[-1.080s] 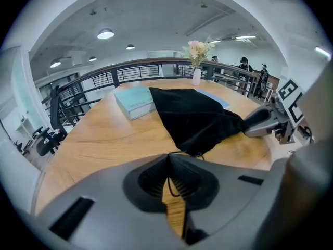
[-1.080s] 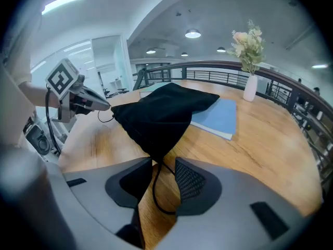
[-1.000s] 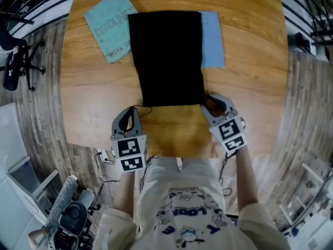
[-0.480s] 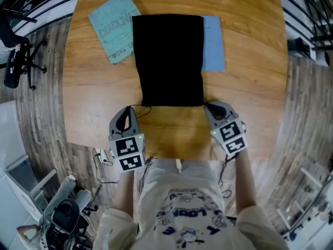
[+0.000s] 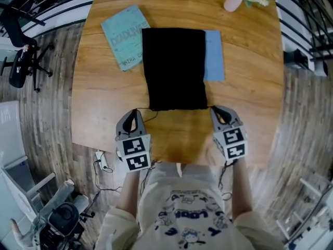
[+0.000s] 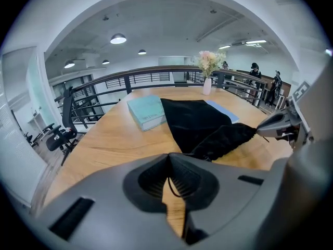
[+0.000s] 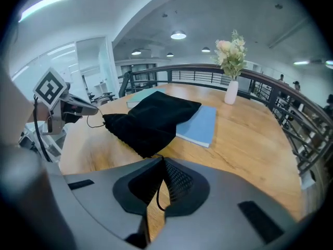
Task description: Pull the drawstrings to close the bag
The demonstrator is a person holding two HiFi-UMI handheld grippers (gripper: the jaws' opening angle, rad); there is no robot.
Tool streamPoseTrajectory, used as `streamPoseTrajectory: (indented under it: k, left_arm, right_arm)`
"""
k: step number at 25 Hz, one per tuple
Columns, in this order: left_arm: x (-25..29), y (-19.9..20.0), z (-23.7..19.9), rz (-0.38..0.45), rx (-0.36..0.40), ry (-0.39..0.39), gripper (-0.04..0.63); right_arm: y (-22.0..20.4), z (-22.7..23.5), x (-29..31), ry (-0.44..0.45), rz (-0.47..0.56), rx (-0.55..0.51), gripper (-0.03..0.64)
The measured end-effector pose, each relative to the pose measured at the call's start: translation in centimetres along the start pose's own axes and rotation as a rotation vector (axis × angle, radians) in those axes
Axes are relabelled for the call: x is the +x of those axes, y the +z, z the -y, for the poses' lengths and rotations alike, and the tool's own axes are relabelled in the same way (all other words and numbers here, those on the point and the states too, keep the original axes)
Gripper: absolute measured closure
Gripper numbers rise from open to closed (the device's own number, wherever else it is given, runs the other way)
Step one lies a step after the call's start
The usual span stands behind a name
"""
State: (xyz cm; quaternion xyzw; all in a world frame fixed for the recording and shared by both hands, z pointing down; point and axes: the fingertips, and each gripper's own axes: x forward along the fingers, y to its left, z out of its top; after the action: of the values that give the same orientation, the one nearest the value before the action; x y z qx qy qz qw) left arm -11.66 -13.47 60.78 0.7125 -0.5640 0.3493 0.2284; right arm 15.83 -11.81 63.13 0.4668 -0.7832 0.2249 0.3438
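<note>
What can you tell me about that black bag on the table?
The black bag is soft, velvety-looking cloth, a long rectangle lying flat on the wooden table. It covers part of a teal book and a blue book. Its near end is puckered. A thin black drawstring leaves each near corner; the left gripper and right gripper are each shut on one.

The person wore a cream T-shirt (image 5: 182, 191) with a blue cartoon print and lettering. Just left and right of the shirt's collar, the left gripper (image 5: 134, 110) and right gripper (image 5: 214, 108) were grey and tapering, with black ribbed pads (image 6: 185, 179) inside. Each carried a white cube (image 5: 133, 153) of black square markers on the shirt side, with a thin dark cable (image 5: 223, 174) alongside.
</note>
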Motion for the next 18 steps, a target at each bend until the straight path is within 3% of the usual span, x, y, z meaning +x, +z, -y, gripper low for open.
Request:
streamPoseTrajectory:
  k: [18]
  left_arm:
    - [-4.1,5.6,-3.1,0.101,-0.096,0.141,0.589]
  right_arm:
    - [7.6,3.6,-5.7,-0.265,0.17,0.101,0.609]
